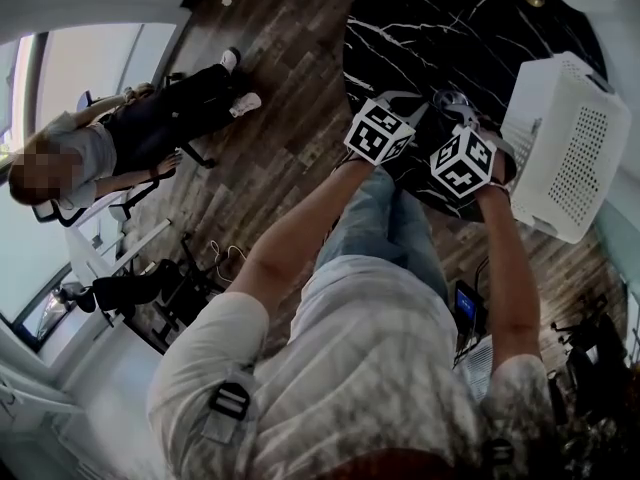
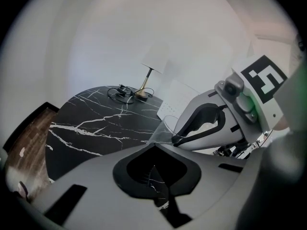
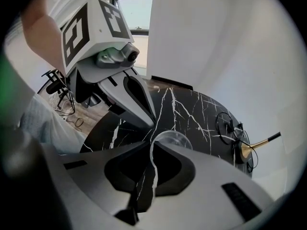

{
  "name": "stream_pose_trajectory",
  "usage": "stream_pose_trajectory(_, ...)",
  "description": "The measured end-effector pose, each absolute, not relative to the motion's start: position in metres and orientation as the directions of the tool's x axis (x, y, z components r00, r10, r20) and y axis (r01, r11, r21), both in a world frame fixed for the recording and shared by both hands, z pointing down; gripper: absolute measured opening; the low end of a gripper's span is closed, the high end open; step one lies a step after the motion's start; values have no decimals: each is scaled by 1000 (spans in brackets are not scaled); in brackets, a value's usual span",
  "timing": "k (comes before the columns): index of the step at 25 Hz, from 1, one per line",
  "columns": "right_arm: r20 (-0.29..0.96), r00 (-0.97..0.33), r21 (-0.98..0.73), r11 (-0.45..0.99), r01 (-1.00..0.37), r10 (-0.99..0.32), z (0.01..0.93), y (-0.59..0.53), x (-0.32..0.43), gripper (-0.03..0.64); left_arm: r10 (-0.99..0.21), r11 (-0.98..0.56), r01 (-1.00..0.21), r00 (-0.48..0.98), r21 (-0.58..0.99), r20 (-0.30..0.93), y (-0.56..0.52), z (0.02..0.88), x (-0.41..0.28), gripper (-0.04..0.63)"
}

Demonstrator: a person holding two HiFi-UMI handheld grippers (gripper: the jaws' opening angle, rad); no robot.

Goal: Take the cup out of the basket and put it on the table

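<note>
The bench (image 1: pixel 440 28) looks like glossy black stone with white veins. The cup (image 3: pixel 175 139) is clear and smooth; whether it is glass or plastic cannot be told. At 3 o'clock in the head view, the basket (image 1: pixel 570 148) is white perforated plastic. The floor (image 1: pixel 270 158) is wood-grained planks. The left gripper (image 2: pixel 154 147) and right gripper (image 3: pixel 152 146) have matt grey plastic jaws.

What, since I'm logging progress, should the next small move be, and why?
Probably lower the right gripper straight down: its jaws pinch the rim of the clear plastic cup over the black marble table, already out of the white perforated basket, and I cannot tell whether its base touches yet.
</note>
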State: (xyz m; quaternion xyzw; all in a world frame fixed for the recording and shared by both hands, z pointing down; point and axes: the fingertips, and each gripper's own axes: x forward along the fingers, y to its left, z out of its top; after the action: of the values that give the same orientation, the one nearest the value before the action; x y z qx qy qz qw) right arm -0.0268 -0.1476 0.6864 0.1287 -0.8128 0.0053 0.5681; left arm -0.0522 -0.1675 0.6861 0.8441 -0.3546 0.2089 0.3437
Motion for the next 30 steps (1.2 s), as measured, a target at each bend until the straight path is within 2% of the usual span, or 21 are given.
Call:
stream_pose_trajectory(14,912,-331,179,960,-214,-243,683,-153,-30,31,-459,-513,-740,665,435,589,-164,681,-53,6)
stream_pose_trajectory(19,899,-359,170,955,-244,-252,673,-152,-31,72,-473,-516,-742,663,427,580,-165,670,-55,6)
stream_pose_trajectory(27,811,-443,236,907,-350,-382,628,-158,-25,69,-531,-519,-752,657,407,535,-161,631,-60,6)
stream_pose_trajectory(30,769,-472,246,881,-404,-431,607,-160,-23,28,-554,-522,-751,659,404,509,-161,612,-61,6)
